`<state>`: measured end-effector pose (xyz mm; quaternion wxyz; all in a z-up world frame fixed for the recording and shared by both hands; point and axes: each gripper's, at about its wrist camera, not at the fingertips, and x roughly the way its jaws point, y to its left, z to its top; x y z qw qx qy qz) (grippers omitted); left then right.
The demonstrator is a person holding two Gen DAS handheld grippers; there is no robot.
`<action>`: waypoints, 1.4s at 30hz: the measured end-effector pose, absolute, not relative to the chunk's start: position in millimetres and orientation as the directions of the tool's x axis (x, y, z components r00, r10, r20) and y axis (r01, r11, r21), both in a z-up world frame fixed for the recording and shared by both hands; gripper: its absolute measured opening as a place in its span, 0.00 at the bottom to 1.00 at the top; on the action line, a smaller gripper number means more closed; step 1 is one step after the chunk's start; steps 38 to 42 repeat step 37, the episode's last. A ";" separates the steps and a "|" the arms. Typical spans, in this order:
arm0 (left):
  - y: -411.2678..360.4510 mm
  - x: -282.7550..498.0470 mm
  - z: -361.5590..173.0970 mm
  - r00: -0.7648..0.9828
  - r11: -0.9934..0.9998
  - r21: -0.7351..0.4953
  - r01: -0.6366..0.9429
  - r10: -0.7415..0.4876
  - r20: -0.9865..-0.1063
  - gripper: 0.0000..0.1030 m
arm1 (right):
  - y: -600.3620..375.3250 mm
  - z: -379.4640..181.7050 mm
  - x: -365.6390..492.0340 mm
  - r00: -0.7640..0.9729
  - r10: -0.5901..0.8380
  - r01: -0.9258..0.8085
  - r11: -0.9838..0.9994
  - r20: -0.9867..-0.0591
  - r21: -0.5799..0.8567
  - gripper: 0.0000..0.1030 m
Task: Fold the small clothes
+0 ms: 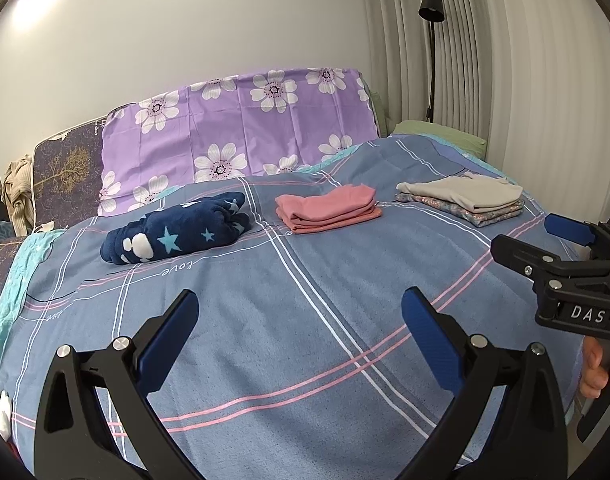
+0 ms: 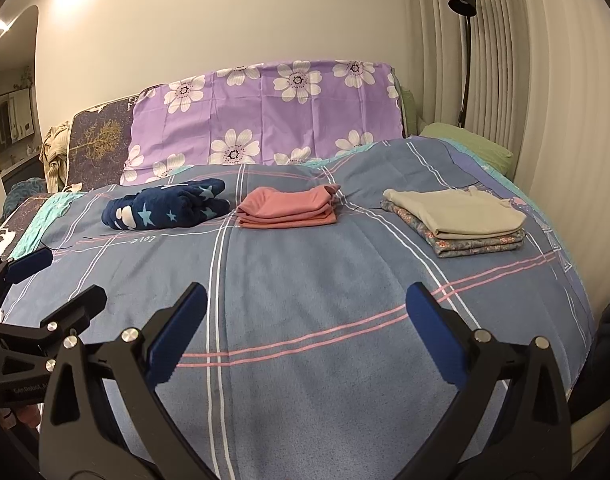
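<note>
Above the blue plaid bedspread (image 1: 305, 300) I am holding my left hand-held gripper (image 1: 301, 320) and right hand-held gripper (image 2: 305, 320) agape and empty. Farther back, the rumpled navy star-print fleece garment (image 1: 177, 232) is lying soft and light; I would pinch its edge.

Left wrist: low over bed (image 1: 305, 340), facing headboard, right tool (image 1: 545, 248) at right edge | Right wrist: same heading, beside it | Shared: bed, three folded piles, purple floral pillow (image 1: 241, 128).
</note>
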<state>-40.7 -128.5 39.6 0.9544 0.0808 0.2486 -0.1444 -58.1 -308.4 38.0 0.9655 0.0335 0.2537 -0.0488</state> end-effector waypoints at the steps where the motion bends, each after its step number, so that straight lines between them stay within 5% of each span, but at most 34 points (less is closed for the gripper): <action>1: -128.5 -40.7 39.7 0.834 0.945 0.082 0.316 -0.236 -0.498 0.99 | -308.8 37.9 -58.0 0.867 -0.076 0.111 0.993 -0.492 0.041 0.98; 42: -130.7 -35.3 33.4 0.821 0.944 0.100 0.314 -0.218 -0.527 0.99 | -313.8 30.0 -49.4 0.853 -0.073 0.110 0.993 -0.517 0.042 0.98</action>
